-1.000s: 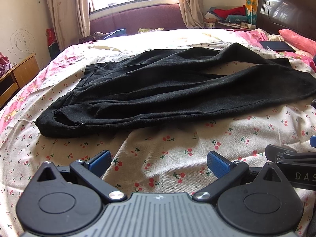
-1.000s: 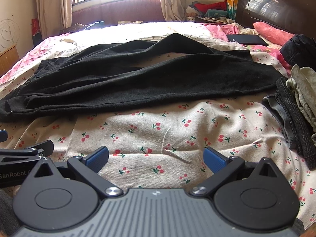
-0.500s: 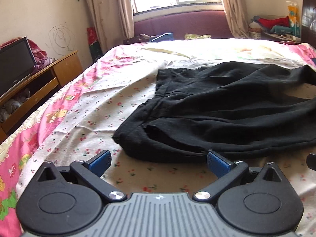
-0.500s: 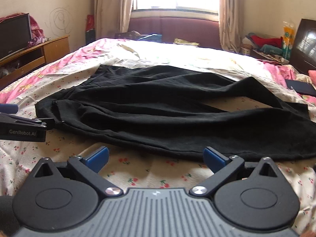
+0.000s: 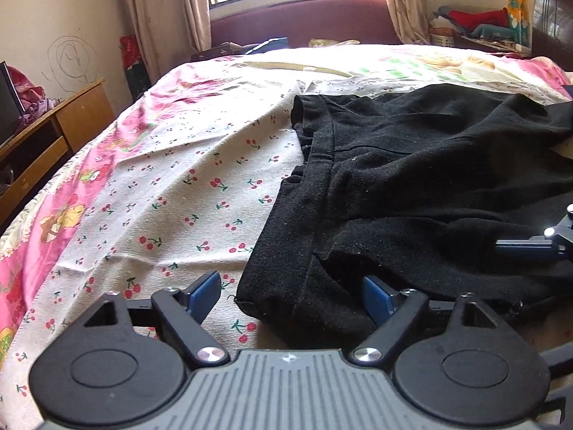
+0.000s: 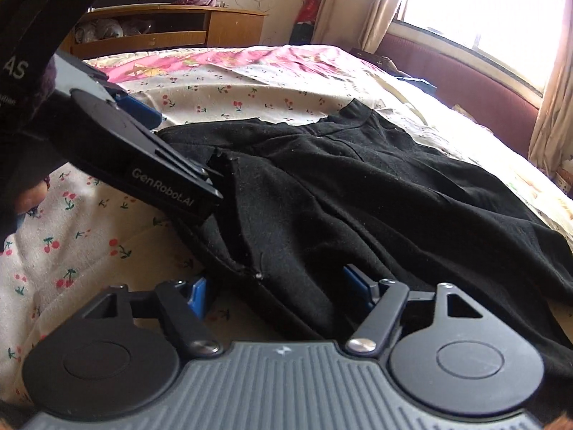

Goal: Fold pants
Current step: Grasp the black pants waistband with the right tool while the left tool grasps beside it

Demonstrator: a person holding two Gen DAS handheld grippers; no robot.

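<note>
- One pair of pants [image 5: 429, 193]: black, soft, fuzzy knit, rumpled in long folds, lying on the bed [image 5: 186, 179]. The hem end is at the near edge, close to both of your tongs.
- One sheet on the bed: white cotton with small red cherries, pink cartoon border at the left.
- Your left tongs [image 5: 292, 295]: blue pads, black arms, closing; the pants' near corner lies between the pads, and they are not yet pressing on it.
- Your right tongs [image 6: 274, 286]: closing too, narrower than the left; a ridge of black cloth lies between the pads, not yet pinched.
- One wooden cabinet [image 6: 229, 28] at the far left.
</note>
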